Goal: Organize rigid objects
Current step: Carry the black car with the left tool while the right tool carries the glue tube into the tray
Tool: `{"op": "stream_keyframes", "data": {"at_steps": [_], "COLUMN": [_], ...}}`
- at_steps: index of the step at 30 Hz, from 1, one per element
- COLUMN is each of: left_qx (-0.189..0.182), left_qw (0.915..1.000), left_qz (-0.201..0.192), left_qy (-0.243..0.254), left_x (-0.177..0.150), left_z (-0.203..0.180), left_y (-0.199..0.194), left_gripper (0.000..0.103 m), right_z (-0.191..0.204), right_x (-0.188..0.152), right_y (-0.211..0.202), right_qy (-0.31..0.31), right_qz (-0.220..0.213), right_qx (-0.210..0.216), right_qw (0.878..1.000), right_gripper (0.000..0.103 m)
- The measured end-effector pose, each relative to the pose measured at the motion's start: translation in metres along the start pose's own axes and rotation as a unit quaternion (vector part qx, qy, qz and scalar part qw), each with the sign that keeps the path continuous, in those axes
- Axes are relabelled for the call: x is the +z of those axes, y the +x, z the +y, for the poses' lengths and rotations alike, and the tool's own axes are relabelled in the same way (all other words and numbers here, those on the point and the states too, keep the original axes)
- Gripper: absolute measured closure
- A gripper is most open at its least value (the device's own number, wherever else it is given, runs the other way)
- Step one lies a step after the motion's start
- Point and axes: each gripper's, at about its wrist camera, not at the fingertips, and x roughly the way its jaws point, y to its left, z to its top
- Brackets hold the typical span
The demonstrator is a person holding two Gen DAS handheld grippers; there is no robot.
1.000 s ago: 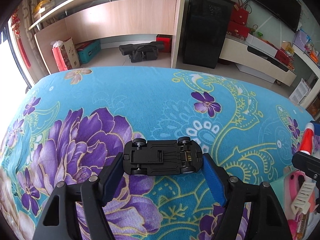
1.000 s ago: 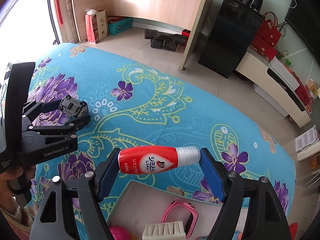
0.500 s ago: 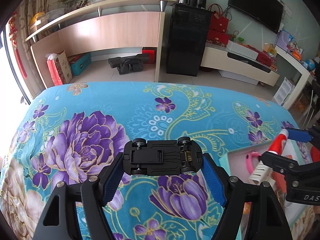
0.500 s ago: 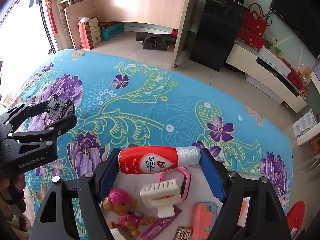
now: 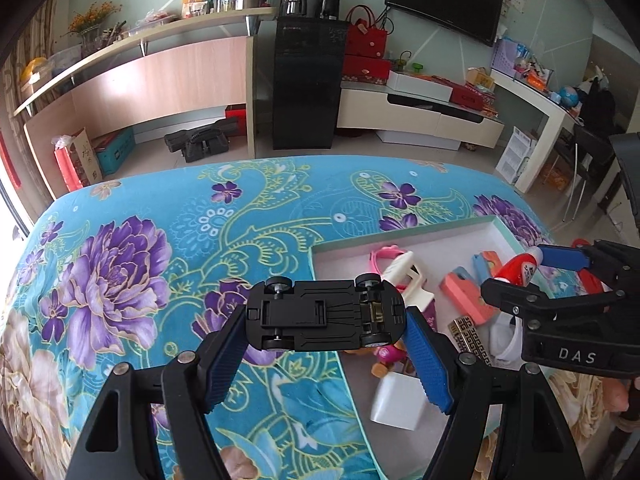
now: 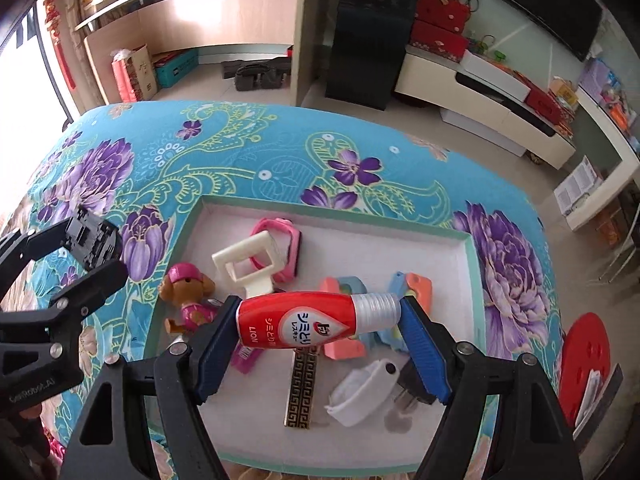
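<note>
Nearest in the left wrist view, the left gripper (image 5: pixel 326 322) pinches a black toy car (image 5: pixel 325 319) end to end between its blue pads, underside facing the camera, wheels clear of everything. It hangs above the near-left corner of the shallow tray (image 5: pixel 404 233), half over the tray floor and half over the floral cloth (image 5: pixel 120 248).

In the right wrist view, the right gripper (image 6: pixel 320 322) clamps a red bottle (image 6: pixel 298 320) lengthwise, silver cap against the right-hand pad, held above the middle of the tray (image 6: pixel 332 205).

Below and beyond the bottle, the tray already holds a good deal. Toward its near edge lie a black-and-gold patterned bar (image 6: pixel 302 390), a white piece (image 6: pixel 362 394) and a dark plug-like item (image 6: pixel 412 390) just beside it. Further in sit coral and blue clips (image 6: pixel 416 286) and a small dog figure (image 6: pixel 188 294) near the left wall. A cream plastic bracket (image 6: pixel 250 266) overlaps a pink watch (image 6: pixel 282 250), closest to the far wall.

My judgement is that the sorting is well advanced: most items are gathered in the tray, and the cloth outside it shows no loose pieces in either view. What seems left is to lower and release the car and the bottle. Free floor is scarce under the bottle; the far-right part of the tray looks barest. A red disc (image 6: pixel 584 360) lies outside the tray's right wall; whether it belongs to the task I cannot tell.
</note>
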Motion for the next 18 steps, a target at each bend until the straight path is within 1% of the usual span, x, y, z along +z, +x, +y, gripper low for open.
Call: {"op": "stream_keyframes", "data": {"at_steps": [4,7,11,14,18], "left_qx": [-0.001,-0.005,-0.012,-0.016,-0.016], "left_qw": [0.9998,0.9997,0.9990,0.9985,0.9975], "left_qz": [-0.001,0.001,0.002,0.005,0.015], "left_qy": [0.018,0.025,0.043,0.052,0.067], "left_x": [-0.010,-0.016,-0.026,-0.032,-0.039], "left_z": [-0.014,-0.022,-0.034,-0.041,-0.049], "left_y": [0.000,0.002,0.007,0.012,0.020], "left_gripper": [0.025,0.025,0.025,0.025,0.025], "right_z": [-0.022,-0.037,-0.050,-0.057,-0.059], "right_x": [-0.021,-0.038,-0.064,-0.081,-0.096], "right_y": [-0.004,-0.005,-0.013,-0.017,-0.018], "right_qy": [0.085,0.155,0.225,0.260,0.276], "right_qz": [-0.009,-0.012,-0.021,-0.018,-0.006], "right_qx": [-0.003,-0.011,-0.044,-0.061,-0.083], "right_qw": [0.996,0.988,0.973,0.963,0.958], "right_gripper": [0.024,0.024,0.024,0.024,0.024]}}
